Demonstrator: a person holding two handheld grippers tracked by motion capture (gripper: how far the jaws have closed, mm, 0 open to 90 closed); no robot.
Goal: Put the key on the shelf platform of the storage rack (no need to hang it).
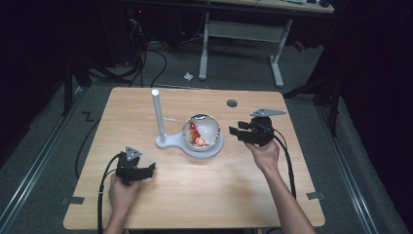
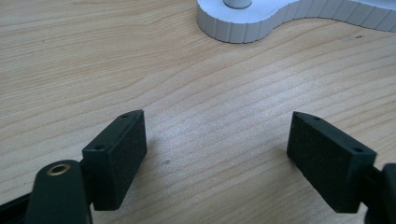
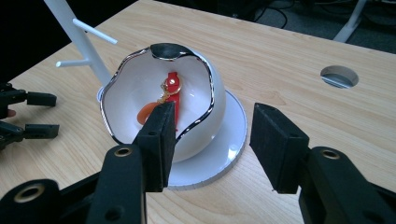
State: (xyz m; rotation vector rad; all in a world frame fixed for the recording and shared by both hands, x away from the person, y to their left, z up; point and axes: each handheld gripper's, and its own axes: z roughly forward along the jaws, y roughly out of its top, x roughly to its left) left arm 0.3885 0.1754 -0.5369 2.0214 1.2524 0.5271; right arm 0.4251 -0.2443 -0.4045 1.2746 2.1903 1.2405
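**Red charm waits in the white bowl, both tools released**

Red and orange, the small charm (image 3: 169, 95) with its thin gold chain lies at the bottom of the white bowl (image 3: 205, 116), which has a wavy silver rim. The bowl sits on the round part of a white stand (image 1: 214, 146), near the middle of the bench (image 1: 195, 195), a little toward the far edge. From the same base a white post (image 1: 157, 114) with short pegs goes up; I judge the charm is meant to hang there, so the bowl is kept close beside it.

The right tool (image 3: 212, 135) is held just beside the bowl on the right-edge side, aimed at its opening; its jaws are apart and grasp nothing, which looks like preparation for reaching in. The left tool (image 2: 215, 149) hovers low over bare wood toward the near left corner, jaws wide and empty, probably waiting out of the way.

The right gripper view gives the chain and the pegs clearly; the high view makes the charm only a red spot, but shows both hands (image 1: 263, 156) and the whole bench. The left gripper view adds the ribbed side of the stand base (image 2: 243, 28).
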